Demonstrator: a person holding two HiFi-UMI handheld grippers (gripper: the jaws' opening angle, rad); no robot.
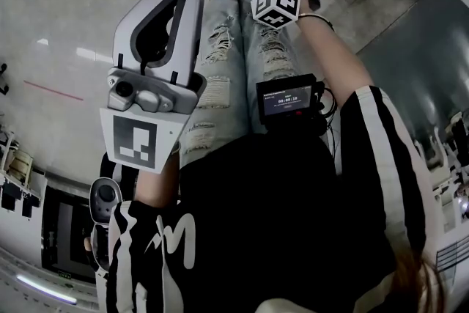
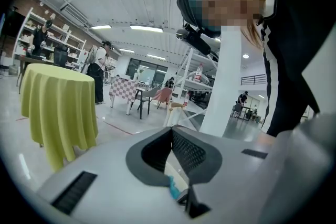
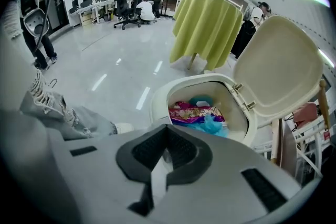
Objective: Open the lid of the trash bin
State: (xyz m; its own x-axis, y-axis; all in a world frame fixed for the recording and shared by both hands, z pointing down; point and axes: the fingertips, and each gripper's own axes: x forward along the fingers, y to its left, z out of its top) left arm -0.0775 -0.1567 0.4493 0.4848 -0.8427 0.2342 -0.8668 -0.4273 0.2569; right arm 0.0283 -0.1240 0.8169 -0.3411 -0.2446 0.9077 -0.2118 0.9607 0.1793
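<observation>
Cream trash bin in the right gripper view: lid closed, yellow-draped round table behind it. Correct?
Not quite. The round cream plastic lid is raised on its hinges, not closed. The right gripper view shows the cream plastic trash bin open, with a purple wrapper and blue plastic inside. The round table under the yellow cloth does stand behind it.

Bright, even light falls from the ceiling strip lamps [image 2: 146, 28] and leaves white streaks of glare on the glossy floor [image 3: 121, 76] (shadows are faint), the pale lid [image 3: 278, 68] is evenly lit, and all three wide-angle views bend at the edges, both gripper views black in the corners.
</observation>
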